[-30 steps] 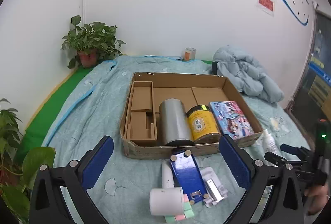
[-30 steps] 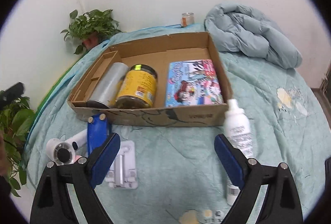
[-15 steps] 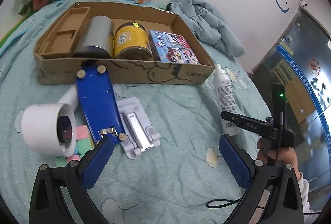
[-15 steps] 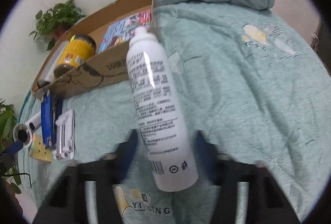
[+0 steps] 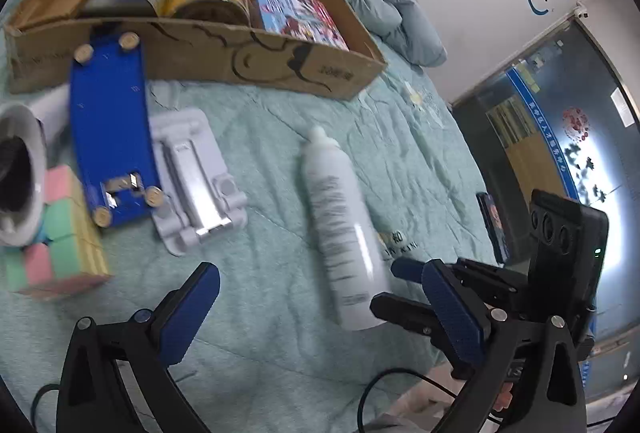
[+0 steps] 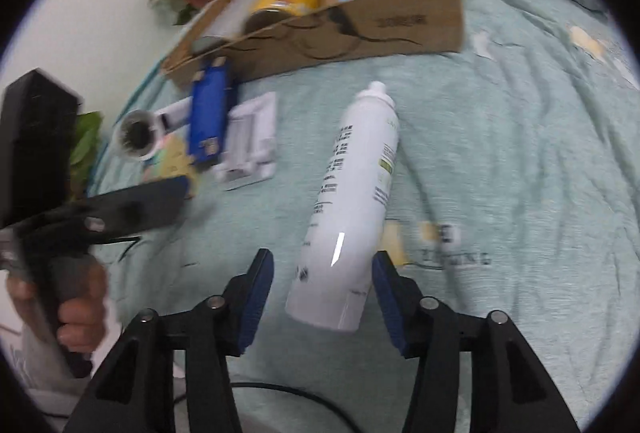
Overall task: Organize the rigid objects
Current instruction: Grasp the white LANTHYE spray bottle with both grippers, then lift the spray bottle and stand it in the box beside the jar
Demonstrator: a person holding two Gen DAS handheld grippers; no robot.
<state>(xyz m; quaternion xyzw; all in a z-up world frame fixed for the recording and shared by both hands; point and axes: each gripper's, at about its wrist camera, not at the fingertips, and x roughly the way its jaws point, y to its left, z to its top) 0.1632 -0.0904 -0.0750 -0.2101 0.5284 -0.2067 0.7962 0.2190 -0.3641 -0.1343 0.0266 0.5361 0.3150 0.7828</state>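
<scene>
Just glossy white cylindrical spray bottle [image 6: 352, 201]

Bare quilt [image 6: 500, 161] right of spray bottle [image 6: 352, 201]; phone stand [image 6: 252, 141], blue plate [image 6: 208, 113] crowd left.

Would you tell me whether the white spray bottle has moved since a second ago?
Yes. The white spray bottle stood upright near the cardboard box corner; now it lies on the bedspread, cap toward the box, between the open right gripper pads.
</scene>
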